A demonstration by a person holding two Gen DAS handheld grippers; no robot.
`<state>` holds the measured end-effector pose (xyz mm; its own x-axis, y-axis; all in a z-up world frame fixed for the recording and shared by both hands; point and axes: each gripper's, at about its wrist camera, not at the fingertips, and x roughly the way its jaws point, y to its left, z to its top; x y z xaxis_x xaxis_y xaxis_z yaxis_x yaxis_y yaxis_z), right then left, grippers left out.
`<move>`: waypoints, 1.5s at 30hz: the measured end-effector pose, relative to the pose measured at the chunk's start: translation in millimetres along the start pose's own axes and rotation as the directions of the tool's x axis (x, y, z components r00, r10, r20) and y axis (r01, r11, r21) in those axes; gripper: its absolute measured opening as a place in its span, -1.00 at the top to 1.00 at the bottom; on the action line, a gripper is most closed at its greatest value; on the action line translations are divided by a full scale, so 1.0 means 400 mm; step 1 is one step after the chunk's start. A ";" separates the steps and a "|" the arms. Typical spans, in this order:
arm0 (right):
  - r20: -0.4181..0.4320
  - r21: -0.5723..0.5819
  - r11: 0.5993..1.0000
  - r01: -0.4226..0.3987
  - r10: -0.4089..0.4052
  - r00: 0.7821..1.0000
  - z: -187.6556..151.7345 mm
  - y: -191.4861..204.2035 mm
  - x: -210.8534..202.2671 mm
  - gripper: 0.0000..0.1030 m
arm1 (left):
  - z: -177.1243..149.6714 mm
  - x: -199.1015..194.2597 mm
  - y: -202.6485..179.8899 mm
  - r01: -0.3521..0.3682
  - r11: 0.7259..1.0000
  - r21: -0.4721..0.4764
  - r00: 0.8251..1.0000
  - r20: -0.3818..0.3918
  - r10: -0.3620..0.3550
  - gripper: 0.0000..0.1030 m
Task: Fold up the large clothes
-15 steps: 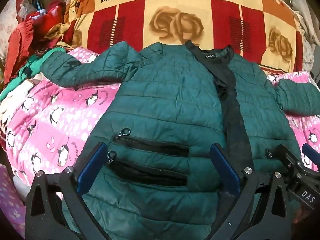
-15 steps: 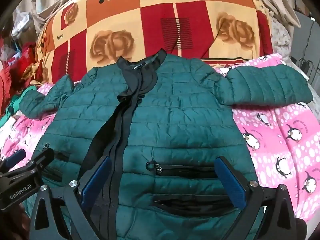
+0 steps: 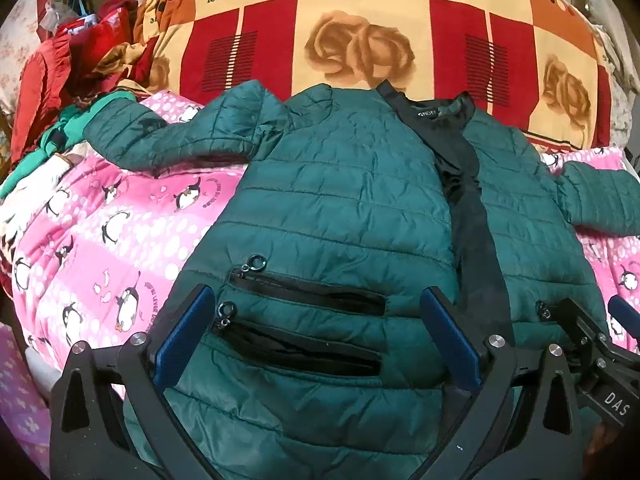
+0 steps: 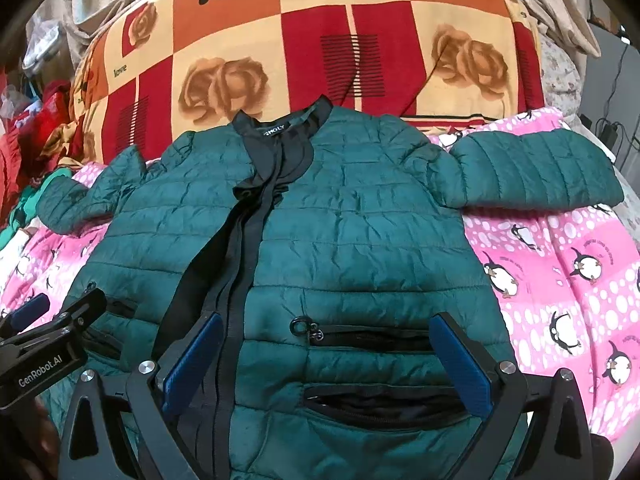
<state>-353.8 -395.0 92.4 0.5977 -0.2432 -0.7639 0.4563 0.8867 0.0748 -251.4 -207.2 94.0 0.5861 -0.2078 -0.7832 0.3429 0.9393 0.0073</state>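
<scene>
A dark green quilted jacket (image 3: pixel 340 200) lies flat and face up on a pink penguin blanket (image 3: pixel 100 240), both sleeves spread out to the sides. Its black zipper band runs down the middle. It also shows in the right wrist view (image 4: pixel 360 232). My left gripper (image 3: pixel 316 324) is open and empty above the jacket's left pocket zippers near the hem. My right gripper (image 4: pixel 324 352) is open and empty above the right pocket zippers. Each gripper's side shows at the edge of the other view.
A large red, orange and cream checked quilt (image 3: pixel 360 32) with roses is piled behind the jacket. A heap of red and green clothes (image 3: pixel 68 80) lies at the far left. The pink blanket (image 4: pixel 560 264) extends to the right of the jacket.
</scene>
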 end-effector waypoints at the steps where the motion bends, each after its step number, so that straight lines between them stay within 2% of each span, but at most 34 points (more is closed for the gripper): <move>1: -0.003 0.003 1.000 0.000 0.000 1.000 -0.001 -0.001 0.001 -0.99 | 0.000 0.001 0.000 0.000 1.000 0.000 1.000 -0.001 0.000 -0.99; 6: 0.009 0.023 0.999 -0.025 0.025 1.000 0.002 -0.011 0.000 -0.99 | -0.001 0.005 -0.005 0.003 1.000 0.003 1.000 -0.002 -0.003 -0.99; 13: -0.033 0.002 1.000 0.010 -0.010 0.999 -0.001 -0.014 0.009 -0.99 | -0.004 0.014 -0.010 0.006 1.000 0.004 1.000 -0.008 -0.006 -0.99; 19: -0.001 0.004 1.000 0.013 -0.013 1.000 -0.005 -0.015 0.009 -0.99 | -0.003 0.019 -0.012 0.009 1.000 0.003 1.000 -0.012 -0.009 -0.99; 45: -0.024 0.024 1.000 0.010 -0.009 1.000 -0.009 -0.034 0.019 -0.99 | 0.000 0.031 -0.016 0.013 1.000 0.006 1.000 -0.020 -0.013 -0.99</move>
<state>-357.8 -407.7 83.4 0.5779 -0.2418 -0.7794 0.4776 0.8747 0.0827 -246.2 -216.0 84.4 0.5668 -0.2144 -0.7954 0.3551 0.9348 0.0010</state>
